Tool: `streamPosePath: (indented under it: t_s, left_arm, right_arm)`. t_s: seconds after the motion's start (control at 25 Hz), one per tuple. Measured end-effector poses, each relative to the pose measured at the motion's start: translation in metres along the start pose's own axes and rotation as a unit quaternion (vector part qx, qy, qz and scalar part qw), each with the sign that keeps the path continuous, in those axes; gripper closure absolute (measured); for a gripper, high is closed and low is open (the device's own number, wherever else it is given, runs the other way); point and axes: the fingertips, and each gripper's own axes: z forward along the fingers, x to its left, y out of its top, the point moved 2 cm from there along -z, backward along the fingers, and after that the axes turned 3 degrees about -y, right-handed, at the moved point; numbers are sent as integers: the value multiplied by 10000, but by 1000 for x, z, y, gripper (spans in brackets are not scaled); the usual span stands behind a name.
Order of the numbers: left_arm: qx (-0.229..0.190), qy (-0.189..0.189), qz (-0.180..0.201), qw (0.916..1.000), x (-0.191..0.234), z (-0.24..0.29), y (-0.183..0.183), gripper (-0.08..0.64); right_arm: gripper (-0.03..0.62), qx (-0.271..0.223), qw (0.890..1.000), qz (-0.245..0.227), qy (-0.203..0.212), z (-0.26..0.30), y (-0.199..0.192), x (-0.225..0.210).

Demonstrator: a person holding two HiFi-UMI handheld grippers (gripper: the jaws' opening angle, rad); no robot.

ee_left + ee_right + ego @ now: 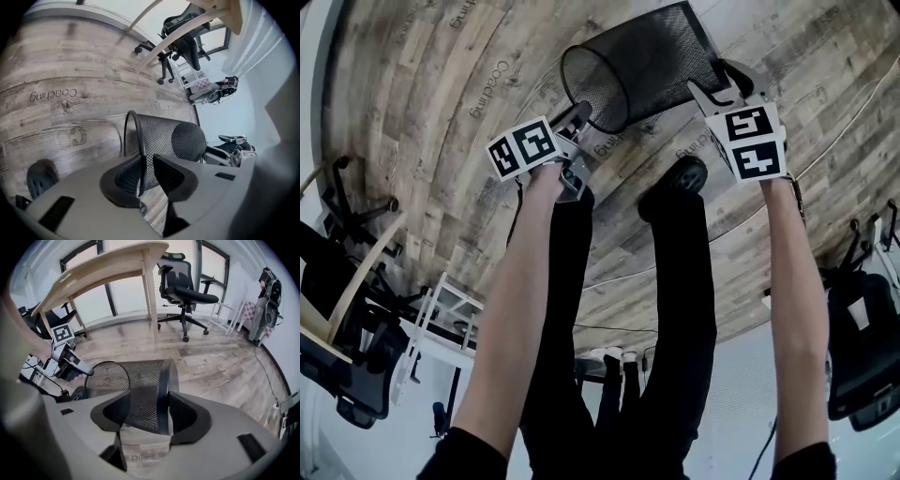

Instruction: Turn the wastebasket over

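At the near edge of both gripper views I see my own claws, and they stand differently. The left claw (145, 176) is clenched on the thin wire rim (133, 126) of the wastebasket (173, 136), with one pad inside the mouth and the other outside against the mesh. The right claw (147, 413) is released and spread wide. It straddles the bottom edge of the wastebasket (136, 380), where the dark base band (163, 394) stands just beside one pad while the other pad is well apart from the mesh wall. From the head view, the left claw (581, 114) sits at the near side of the open mouth and the right claw (714, 80) at the closed end. The wastebasket (647, 56) lies on its side between them, mouth toward my left. I cannot tell whether it rests on the wooden floor (441, 112) or hangs just above it. Below the claws are black trouser legs (675, 281) and a dark shoe (680, 178), the shoe planted on the planks. Farther out, the right gripper view shows a pale wooden desk (108, 268) and a black office chair (187, 291) before tall windows.
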Motion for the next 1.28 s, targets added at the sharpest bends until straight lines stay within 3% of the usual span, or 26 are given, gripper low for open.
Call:
streamPosePath:
  t_s: [0.28,0.56,0.8,0.92,1.12,1.28]
  left_arm:
    - [-179,-285,-190,9993,-5,31,10,477]
    - [14,-238,-230,9995,6,39,-5,472]
    - [127,-120,-420,9990,18,34,-24,469]
    - [212,-53,-538,9983,25,29,-34,468]
    - [589,333,-177,9975,40,22,-45,451]
    - [561,446,-256,9971,45,19,-47,448]
  right_arm:
    - [318,-274,9986,-353,-277,-5,23,-21]
    - [322,-455,9972,-508,-296,-11,21,-11]
    - [424,-706,9958,-248,-519,-17,26,-6]
    - [428,-729,9957,-368,-434,-18,27,3]
    - [447,-820,9945,-608,-214,-22,31,22]
    - [462,-969,9936,-578,-54,-25,36,31]
